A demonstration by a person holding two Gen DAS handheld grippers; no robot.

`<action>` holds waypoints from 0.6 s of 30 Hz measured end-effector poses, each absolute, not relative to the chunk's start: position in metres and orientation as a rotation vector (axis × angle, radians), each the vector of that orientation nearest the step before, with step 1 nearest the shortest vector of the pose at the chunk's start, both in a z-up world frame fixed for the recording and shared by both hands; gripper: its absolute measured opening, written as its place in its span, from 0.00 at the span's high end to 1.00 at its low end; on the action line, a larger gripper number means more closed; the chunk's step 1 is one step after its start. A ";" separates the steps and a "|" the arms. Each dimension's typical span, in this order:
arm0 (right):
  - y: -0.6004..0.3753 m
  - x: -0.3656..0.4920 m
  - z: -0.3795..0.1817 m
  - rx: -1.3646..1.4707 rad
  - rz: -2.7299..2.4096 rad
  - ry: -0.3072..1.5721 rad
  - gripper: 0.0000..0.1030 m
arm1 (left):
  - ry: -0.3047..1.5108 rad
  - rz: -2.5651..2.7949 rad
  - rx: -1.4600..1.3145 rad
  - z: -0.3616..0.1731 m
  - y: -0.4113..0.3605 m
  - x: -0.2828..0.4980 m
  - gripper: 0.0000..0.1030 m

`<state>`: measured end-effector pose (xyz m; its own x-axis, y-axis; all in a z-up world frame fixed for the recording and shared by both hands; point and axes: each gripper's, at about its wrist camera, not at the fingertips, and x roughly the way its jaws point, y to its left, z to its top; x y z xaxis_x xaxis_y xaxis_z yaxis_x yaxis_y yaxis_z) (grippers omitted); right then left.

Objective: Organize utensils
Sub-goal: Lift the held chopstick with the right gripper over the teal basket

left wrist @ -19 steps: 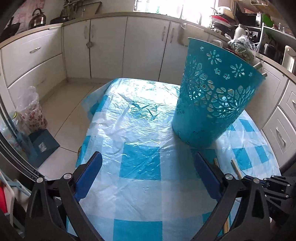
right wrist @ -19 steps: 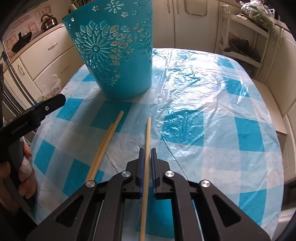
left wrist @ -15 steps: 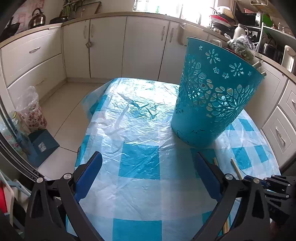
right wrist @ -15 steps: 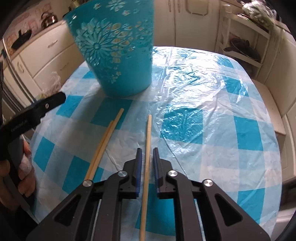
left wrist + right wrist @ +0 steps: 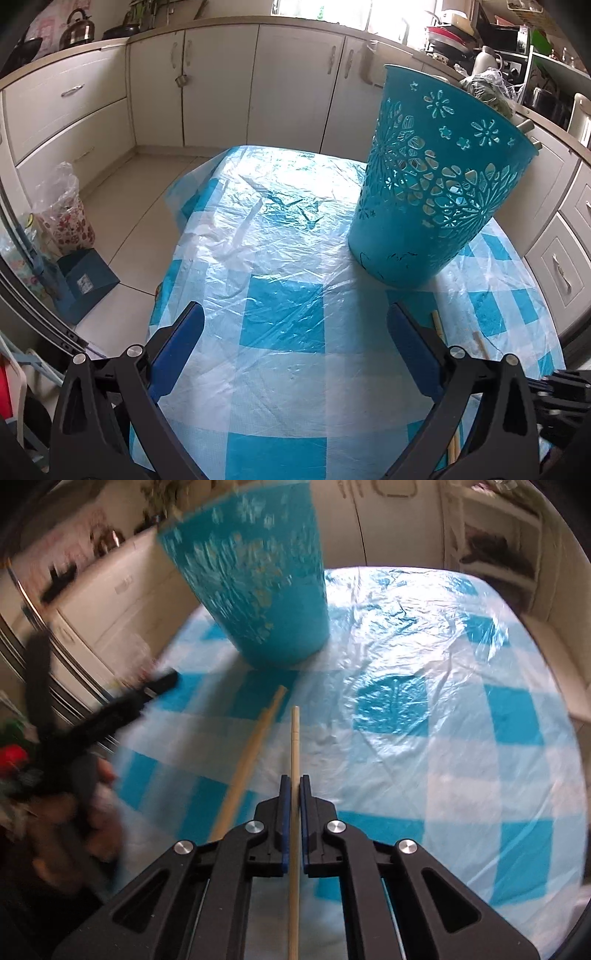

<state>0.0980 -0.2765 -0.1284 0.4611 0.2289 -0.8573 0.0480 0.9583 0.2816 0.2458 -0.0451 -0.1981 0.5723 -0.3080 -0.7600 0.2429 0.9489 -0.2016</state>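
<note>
The right gripper [image 5: 291,786] has its pads closed nearly together on one wooden chopstick [image 5: 294,746], w/ the stick running straight along the fingers and out past the tips toward the teal basket [image 5: 255,587]. Gripping it lengthwise like this probably keeps the tip aimed where the gripper points, which should make it easier to steer into the basket's open top. Whether the stick is off the table [image 5: 461,738] yet can't be told; the view is motion-blurred. Two more chopsticks [image 5: 251,753] lie just beside it on the left, side by side, pointing at the basket's base, approx. mid-table toward the near edge. The basket stands upright near the far left part of the table as the right cam sees it; its inside isn't visible, so what it already holds can't be told. The left gripper [image 5: 295,354] hangs w/ its jaws spread wide and nothing between them, over the checked plastic cloth [image 5: 280,317] at the near edge, basket ahead and to its right. It looks parked clear of the other hand's path, maybe ready to steady the light basket. Judged from this, sorting is partly underway: one stick in hand, two waiting.
</note>
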 end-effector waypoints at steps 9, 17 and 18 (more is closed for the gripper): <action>-0.276 0.104 -0.015 0.451 0.245 0.714 0.95 | 0.910 -0.318 -0.071 -0.199 -0.046 0.246 0.08; -0.274 0.168 0.046 0.473 0.174 0.376 0.95 | 0.922 -0.316 -0.068 -0.201 -0.048 0.248 0.07; -0.274 0.178 0.047 0.477 0.152 0.348 0.95 | 0.924 -0.317 -0.067 -0.202 -0.048 0.248 0.07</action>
<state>0.1780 -0.2741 0.0472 0.9300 0.2232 -0.2921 -0.0619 0.8784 0.4740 0.2479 -0.0480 -0.2017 0.5599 -0.2974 -0.7734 0.2403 0.9515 -0.1919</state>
